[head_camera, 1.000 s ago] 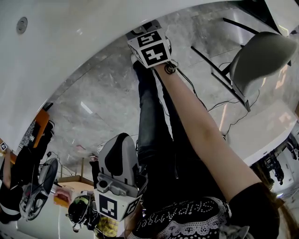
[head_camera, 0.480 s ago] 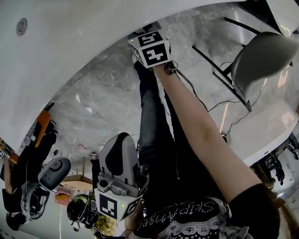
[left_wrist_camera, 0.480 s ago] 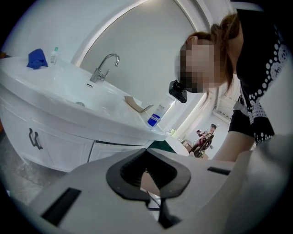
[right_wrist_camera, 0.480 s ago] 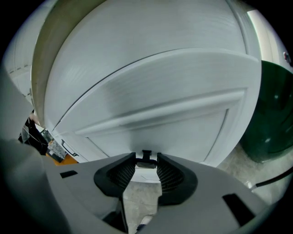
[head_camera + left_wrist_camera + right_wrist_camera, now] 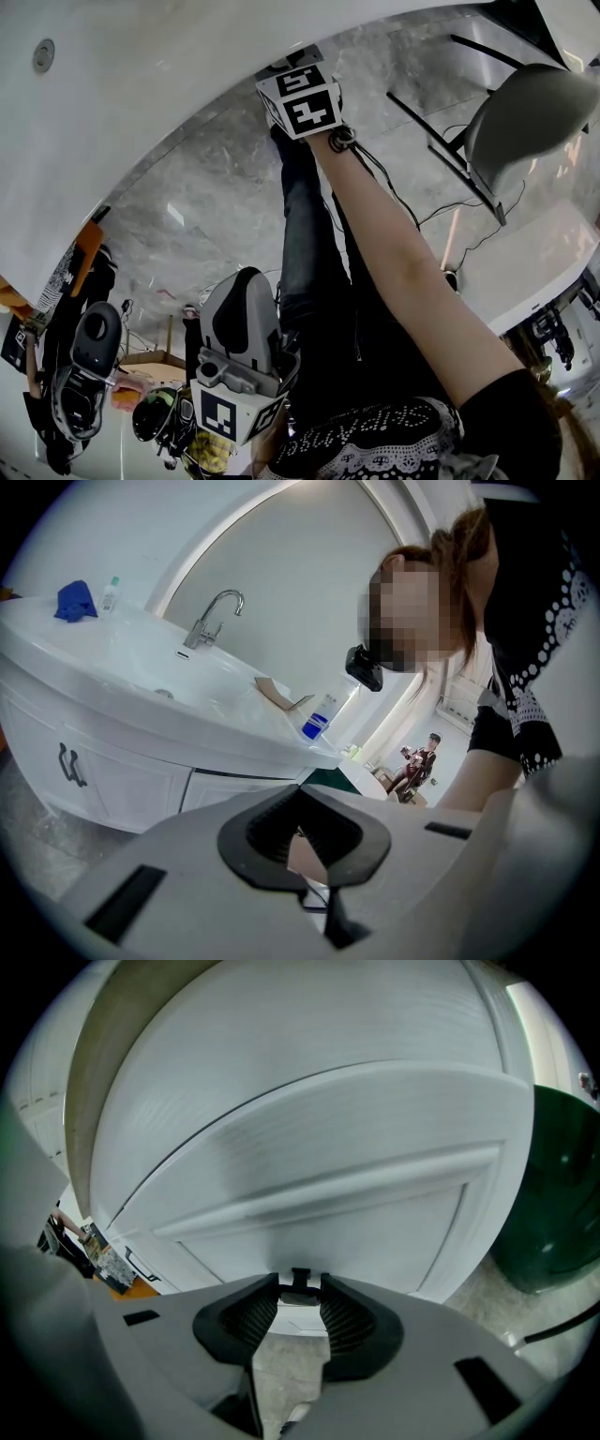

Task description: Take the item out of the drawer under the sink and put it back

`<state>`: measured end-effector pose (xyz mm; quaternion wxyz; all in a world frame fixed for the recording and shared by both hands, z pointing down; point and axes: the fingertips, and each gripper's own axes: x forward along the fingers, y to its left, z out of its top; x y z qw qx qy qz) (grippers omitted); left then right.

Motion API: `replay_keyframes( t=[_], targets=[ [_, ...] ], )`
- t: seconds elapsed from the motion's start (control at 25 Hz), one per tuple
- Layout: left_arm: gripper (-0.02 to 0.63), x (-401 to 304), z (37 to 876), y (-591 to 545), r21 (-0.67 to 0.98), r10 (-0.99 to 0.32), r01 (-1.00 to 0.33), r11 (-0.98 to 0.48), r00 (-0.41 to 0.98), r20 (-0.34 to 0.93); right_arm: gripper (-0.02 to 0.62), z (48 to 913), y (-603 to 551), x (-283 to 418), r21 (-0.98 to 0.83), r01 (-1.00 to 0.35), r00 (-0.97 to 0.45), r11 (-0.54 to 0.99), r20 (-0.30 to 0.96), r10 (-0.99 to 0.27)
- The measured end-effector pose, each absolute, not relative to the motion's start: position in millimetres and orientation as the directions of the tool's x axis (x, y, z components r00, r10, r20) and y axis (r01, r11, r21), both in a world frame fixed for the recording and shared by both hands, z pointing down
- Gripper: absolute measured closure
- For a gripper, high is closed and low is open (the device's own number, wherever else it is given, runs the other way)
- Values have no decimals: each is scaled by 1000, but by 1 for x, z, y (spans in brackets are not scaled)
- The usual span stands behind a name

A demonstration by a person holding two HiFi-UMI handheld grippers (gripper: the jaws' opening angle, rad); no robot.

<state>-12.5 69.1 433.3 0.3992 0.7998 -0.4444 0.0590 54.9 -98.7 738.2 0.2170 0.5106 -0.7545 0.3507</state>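
I am pinching the drawer handle [image 5: 300, 1277] in my right gripper [image 5: 300, 1290], jaws narrowed onto it, to pull the shut drawer [image 5: 309, 1176] hiding the item, while holding my left gripper [image 5: 305, 829] back, jaws together and empty.

Blue cloth [image 5: 75, 602], blue-labelled bottle [image 5: 319, 718], grey chair [image 5: 525, 117], marble floor [image 5: 206, 216], dark green bin [image 5: 558, 1194].

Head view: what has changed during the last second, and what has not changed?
Only the grey device in the background at lower left moved: it swung from tilted to more upright. The right gripper, on the white cabinet's handle, and the left gripper kept their places. Nothing was taken or released.
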Motion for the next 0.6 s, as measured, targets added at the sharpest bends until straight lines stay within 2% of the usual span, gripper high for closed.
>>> replay_keyframes(
  t=[0.6],
  targets=[
    [601, -14, 435, 73, 582, -656, -752, -310, 612, 441, 448, 740, -89, 55, -311, -919, -394, 243, 676, -623]
  ],
)
